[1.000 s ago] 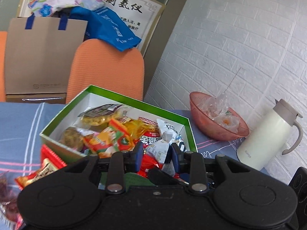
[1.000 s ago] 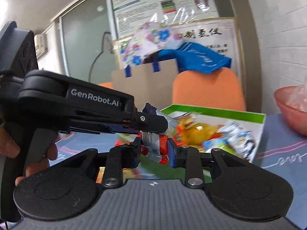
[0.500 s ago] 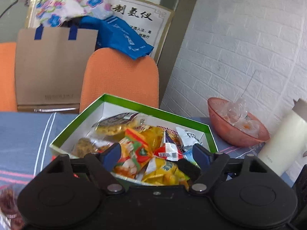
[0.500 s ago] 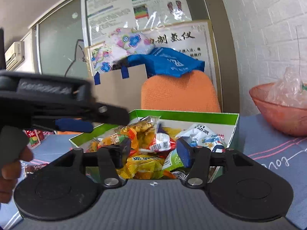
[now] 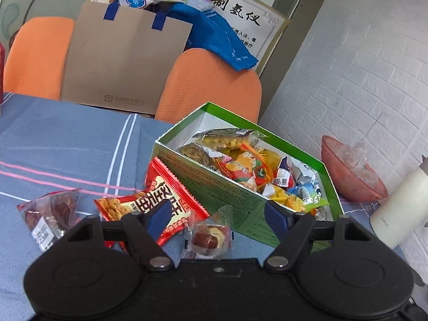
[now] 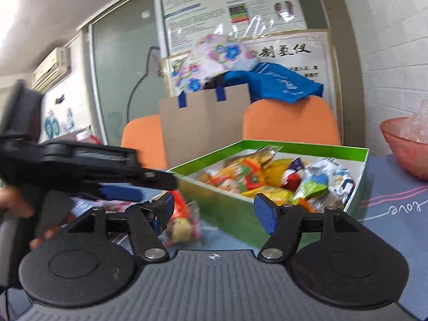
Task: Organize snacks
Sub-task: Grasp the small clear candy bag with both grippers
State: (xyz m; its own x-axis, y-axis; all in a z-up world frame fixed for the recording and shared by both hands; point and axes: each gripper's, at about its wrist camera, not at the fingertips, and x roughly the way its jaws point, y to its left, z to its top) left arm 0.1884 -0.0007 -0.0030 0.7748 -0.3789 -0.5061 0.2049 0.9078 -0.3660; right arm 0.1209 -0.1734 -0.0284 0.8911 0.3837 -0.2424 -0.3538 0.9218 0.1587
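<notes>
While earlier closed, tools (image 5: 218, 215) now agape.

Left wrist view: sits close above the desk (image 5: 67, 144), tilted down, facing the green box (image 5: 211, 187) from its near-left corner. Right wrist view: lower and nearly level, close in front of the green box (image 6: 232, 211), facing the chairs behind it. Both share the box, the brown paper bag (image 5: 125, 61) behind it and the pink bowl (image 6: 401, 144) to its right.

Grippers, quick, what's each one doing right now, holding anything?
Left gripper: open, jaws just spread wide, holding nothing.
Right gripper: open, jaws just spread wide, holding nothing.
</notes>
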